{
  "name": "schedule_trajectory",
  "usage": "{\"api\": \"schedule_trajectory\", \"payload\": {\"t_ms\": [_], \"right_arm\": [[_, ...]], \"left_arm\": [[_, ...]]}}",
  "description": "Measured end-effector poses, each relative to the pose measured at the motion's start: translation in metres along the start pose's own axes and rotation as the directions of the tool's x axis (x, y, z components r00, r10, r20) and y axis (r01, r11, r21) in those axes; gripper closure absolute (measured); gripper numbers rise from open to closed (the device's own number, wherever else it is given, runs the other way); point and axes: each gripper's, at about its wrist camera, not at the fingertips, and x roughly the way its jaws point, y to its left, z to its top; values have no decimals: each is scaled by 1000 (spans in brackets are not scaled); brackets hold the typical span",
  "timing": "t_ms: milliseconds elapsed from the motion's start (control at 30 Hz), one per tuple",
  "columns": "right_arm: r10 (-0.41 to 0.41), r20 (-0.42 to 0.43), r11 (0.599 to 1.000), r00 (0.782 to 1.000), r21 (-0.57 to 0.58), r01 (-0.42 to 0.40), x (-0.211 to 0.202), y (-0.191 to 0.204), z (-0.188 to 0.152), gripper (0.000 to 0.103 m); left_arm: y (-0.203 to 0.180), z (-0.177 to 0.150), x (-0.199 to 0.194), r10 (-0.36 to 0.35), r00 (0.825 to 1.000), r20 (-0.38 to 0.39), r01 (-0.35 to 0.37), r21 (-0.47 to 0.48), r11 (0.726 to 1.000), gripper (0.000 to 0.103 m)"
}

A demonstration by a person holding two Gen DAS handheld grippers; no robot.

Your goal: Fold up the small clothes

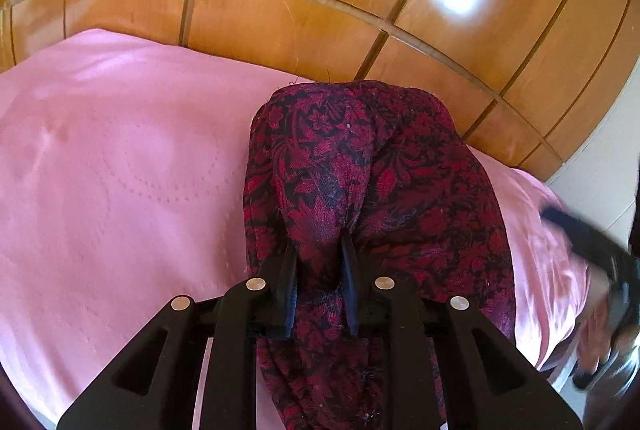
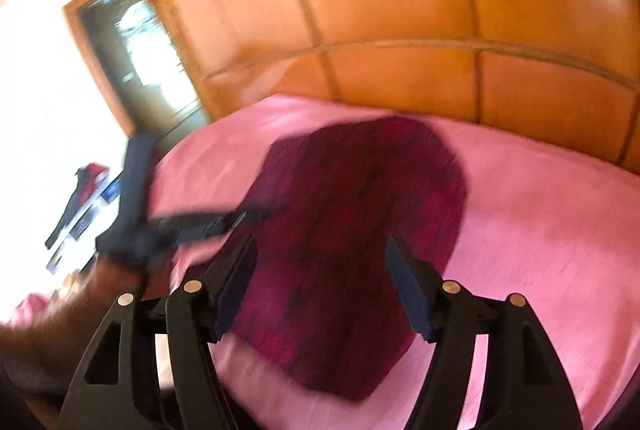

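Left gripper (image 1: 318, 262), bottom centre of the left wrist view: jaws nearly together, pinching a bunched ridge of the dark red floral garment (image 1: 360, 189). Cloth fills the gap between the pads and drapes away from them toward the upper centre of the frame.

Right gripper (image 2: 320, 270), bottom of the right wrist view: fingers wide apart, nothing between them, hovering over the garment's near edge. That frame is motion-blurred, so detail is poor.

The garment lies on the pink bedsheet (image 1: 120, 169), centre to centre-right in both views, partly lifted at the left grip. The far edge sits near the wooden headboard (image 1: 320, 21) at the top of frame.

My read of the step: carrying a fold over. To do it well:
- keep the left pinch firm, since the bunch could slip
- bring the right gripper down on a free edge or corner, not mid-panel
- pull both corners level so the fold line stays straight
- lay it flat before release
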Motion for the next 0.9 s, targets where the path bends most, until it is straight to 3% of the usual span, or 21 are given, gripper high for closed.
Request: {"api": "schedule_trajectory", "payload": {"t_ms": [67,200,300,367,500,600,900], "right_arm": [[-44,-3,999,999,17,44,20,-7,18,36],[-111,-95,992,989,54,117,68,-15,50,39],[-181,-211,981,961,35,192,127,-19,51,37],[-246,-247,968,937,-16,250,154,-16,42,35],[-251,-218,967,943,-11,254,148,-15,43,34],[-233,-195,971,953,10,240,141,-18,39,33],[-217,-114,974,969,44,223,118,-19,40,14]], "left_arm": [[-4,-2,-3,23,1000,12,-23,15,1000,85],[-10,-7,-2,74,997,28,-75,38,996,85],[-15,-11,5,144,989,46,-147,82,986,85],[-9,-12,11,151,988,33,-153,60,986,85],[-9,-9,5,141,989,42,-143,48,989,85],[-17,-10,2,174,983,64,-178,64,982,85],[-31,-20,-13,251,963,103,-260,93,961,85]]}}
